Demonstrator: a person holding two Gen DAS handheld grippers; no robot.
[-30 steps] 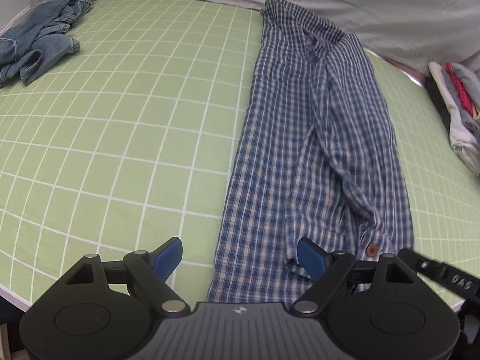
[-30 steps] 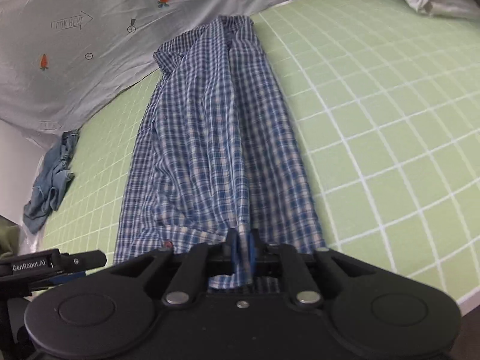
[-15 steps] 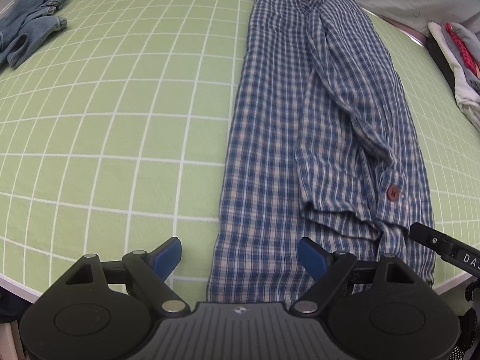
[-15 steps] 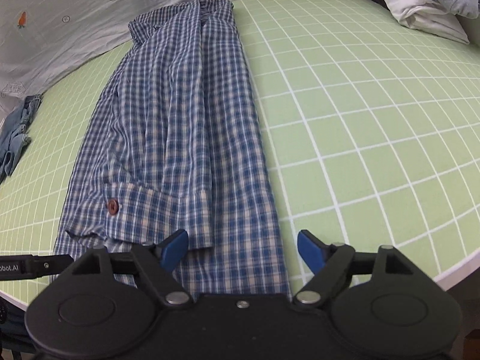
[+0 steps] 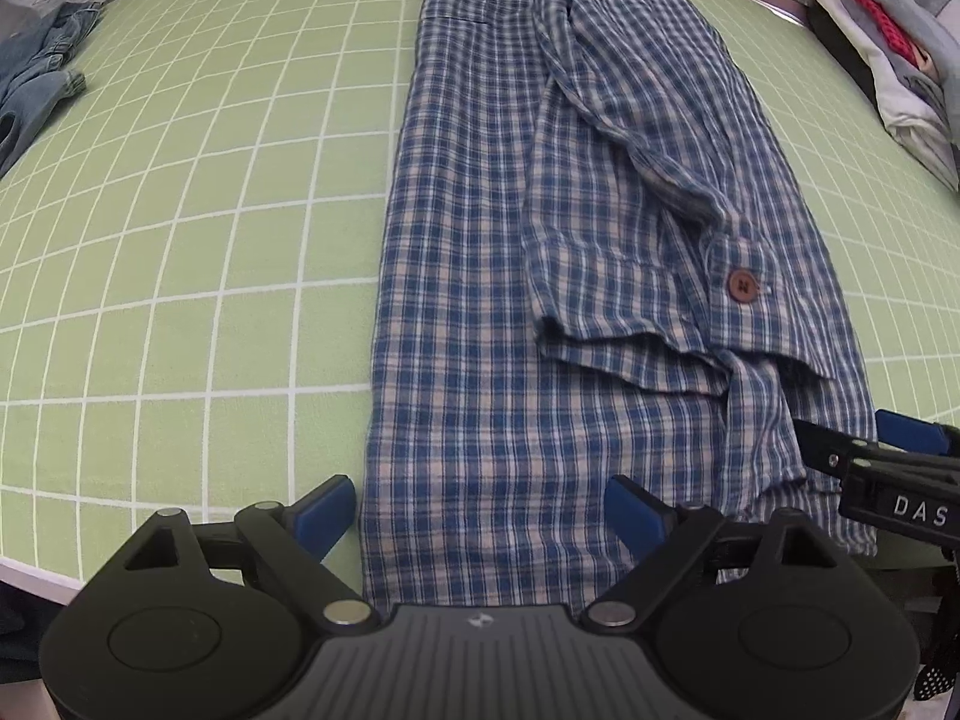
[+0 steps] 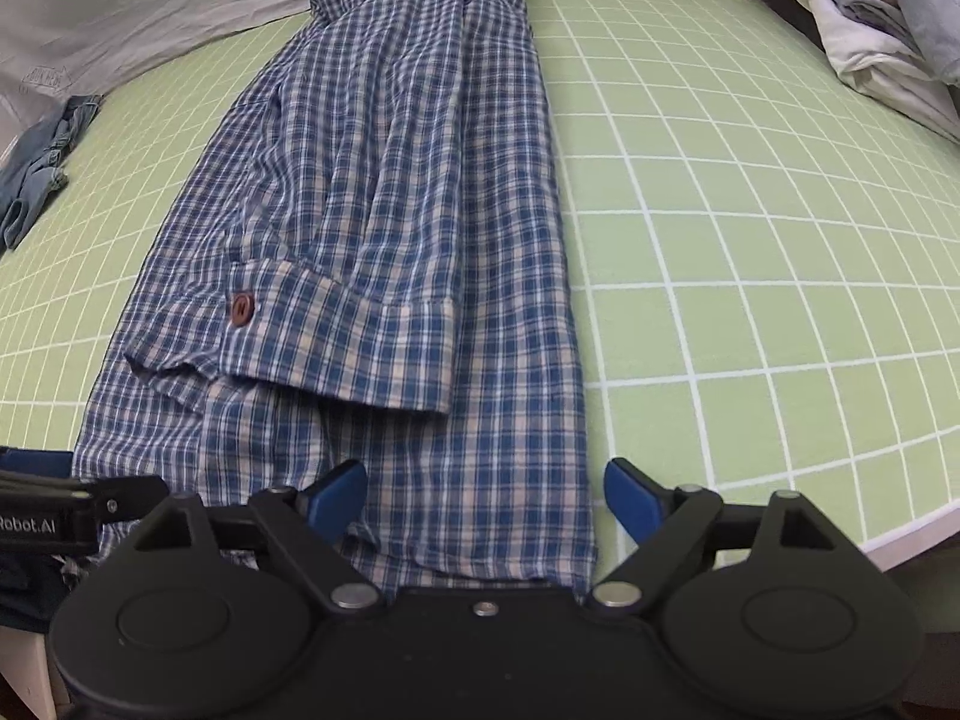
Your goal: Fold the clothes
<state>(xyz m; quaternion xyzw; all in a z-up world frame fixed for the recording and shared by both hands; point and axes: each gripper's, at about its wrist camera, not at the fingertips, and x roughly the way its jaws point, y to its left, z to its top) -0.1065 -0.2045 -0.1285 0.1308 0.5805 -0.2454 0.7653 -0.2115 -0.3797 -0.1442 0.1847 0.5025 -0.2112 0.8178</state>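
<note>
A blue plaid shirt (image 5: 492,276) lies folded into a long narrow strip on the green grid mat (image 5: 180,240), its collar at the far end. A sleeve cuff with a brown button (image 5: 743,287) rests on top. My left gripper (image 5: 480,510) is open over the shirt's near left hem corner. My right gripper (image 6: 486,495) is open over the near right hem corner of the shirt (image 6: 420,240). The cuff button (image 6: 242,307) also shows in the right wrist view. Neither gripper holds cloth.
Crumpled denim (image 5: 36,84) lies at the mat's far left. A pile of clothes (image 6: 870,18) sits at the far right. A grey printed sheet (image 6: 150,6) lies beyond the mat. The mat's near edge (image 6: 900,540) is just under my grippers.
My right gripper was shut on the shirt hem a second ago and has opened, letting the cloth lie flat. Both grippers have moved forward and lower over the near hem.
</note>
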